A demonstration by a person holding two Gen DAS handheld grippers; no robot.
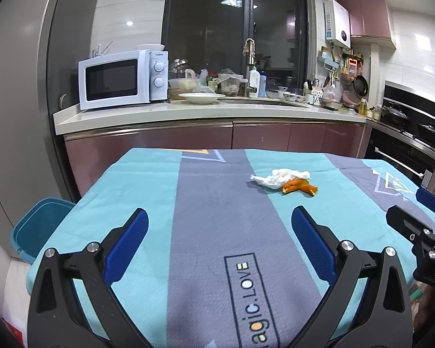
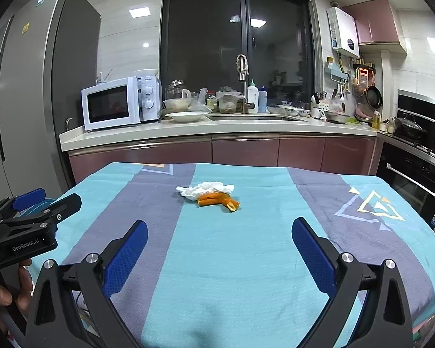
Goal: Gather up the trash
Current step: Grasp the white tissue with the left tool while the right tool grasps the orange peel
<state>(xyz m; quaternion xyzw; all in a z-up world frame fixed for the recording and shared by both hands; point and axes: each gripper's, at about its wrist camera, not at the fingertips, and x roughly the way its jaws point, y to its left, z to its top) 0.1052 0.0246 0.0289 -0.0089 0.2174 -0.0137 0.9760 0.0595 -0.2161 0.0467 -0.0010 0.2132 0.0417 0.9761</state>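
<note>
Both wrist views look forward, low over the cloth-covered counter (image 1: 217, 203), toward the kitchen window (image 2: 235, 34). We see the same crumpled tissue (image 1: 275, 178) mid-distance in each, viewed side by side.

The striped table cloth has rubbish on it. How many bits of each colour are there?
White: 1, the crumpled white paper tissue
Orange: 1, the orange fruit peel, touching the tissue's near edge
Total: 2 pieces, both on the blue and grey striped cloth
</note>
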